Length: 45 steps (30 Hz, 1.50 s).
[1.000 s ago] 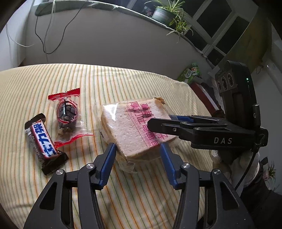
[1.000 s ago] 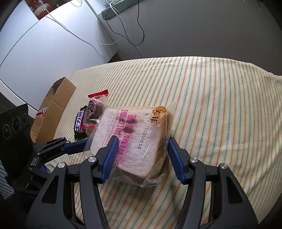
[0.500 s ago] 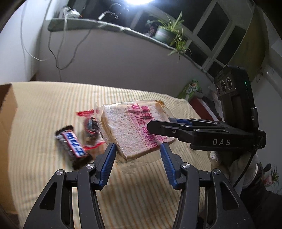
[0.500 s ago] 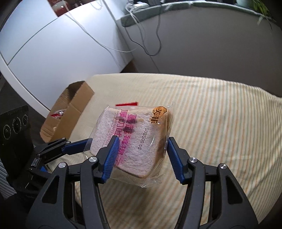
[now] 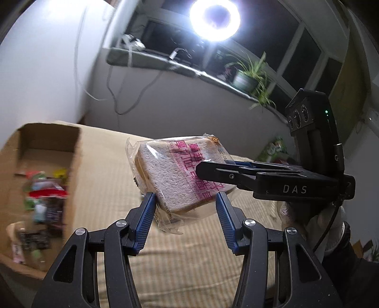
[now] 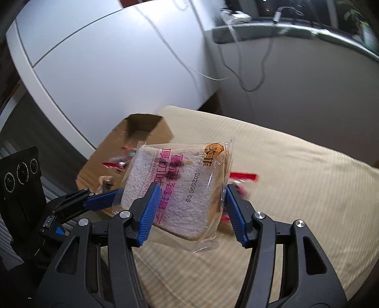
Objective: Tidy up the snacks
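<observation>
A clear-wrapped slice of bread with pink print (image 5: pixel 180 175) hangs in the air above the striped cloth. My left gripper (image 5: pixel 186 208) is shut on its near edge, and my right gripper (image 6: pixel 189 203) is shut on its other sides; the bread also shows in the right wrist view (image 6: pixel 175 192). An open cardboard box (image 5: pixel 71 151) with several snack packets inside stands at the left, and shows beyond the bread in the right wrist view (image 6: pixel 142 125). A red-wrapped snack (image 6: pixel 244 177) lies on the cloth behind the bread.
The striped cloth (image 5: pixel 189 265) covers the surface below. A white cabinet (image 6: pixel 106 71) stands behind the box. A sill with cables, a ring light (image 5: pixel 214 17) and a potted plant (image 5: pixel 246 78) runs along the back wall.
Both grippers have lifted the bread off the cloth and carried it up and left toward the cardboard box. The chocolate bar has dropped out of both views; the red-wrapped snack still shows behind the bread.
</observation>
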Motion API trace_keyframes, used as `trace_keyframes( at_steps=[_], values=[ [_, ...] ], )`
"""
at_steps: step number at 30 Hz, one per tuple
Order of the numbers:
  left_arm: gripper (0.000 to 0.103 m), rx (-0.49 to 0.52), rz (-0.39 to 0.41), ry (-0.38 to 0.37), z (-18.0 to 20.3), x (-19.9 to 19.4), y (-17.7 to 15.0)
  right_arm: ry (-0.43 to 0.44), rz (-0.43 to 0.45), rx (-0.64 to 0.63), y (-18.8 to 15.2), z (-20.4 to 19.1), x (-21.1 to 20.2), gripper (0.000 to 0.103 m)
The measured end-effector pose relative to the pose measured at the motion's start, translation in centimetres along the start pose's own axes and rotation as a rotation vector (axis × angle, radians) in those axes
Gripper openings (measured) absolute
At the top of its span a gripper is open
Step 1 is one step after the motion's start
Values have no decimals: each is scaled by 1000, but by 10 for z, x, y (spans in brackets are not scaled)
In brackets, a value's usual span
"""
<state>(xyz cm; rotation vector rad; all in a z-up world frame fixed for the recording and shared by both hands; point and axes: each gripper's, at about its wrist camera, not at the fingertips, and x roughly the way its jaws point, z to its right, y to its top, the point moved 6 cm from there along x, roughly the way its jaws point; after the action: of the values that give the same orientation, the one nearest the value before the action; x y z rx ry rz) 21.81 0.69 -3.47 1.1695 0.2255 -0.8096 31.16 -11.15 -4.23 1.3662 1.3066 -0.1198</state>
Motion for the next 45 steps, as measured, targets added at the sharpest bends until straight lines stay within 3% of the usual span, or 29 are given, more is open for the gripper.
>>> trace_keyframes(
  at_steps=[17,28,45],
  values=[
    [50,-117,117,139,-78,-69,-2,109,-37,-165,33,-107,57,58],
    [50,-201,149,225,-122,-97,-15,168,-88,-263,40,-168,103,58],
    [50,-263,133,273,-152,-98,-31,164,-140,-319,33,-197,142,58]
  ],
)
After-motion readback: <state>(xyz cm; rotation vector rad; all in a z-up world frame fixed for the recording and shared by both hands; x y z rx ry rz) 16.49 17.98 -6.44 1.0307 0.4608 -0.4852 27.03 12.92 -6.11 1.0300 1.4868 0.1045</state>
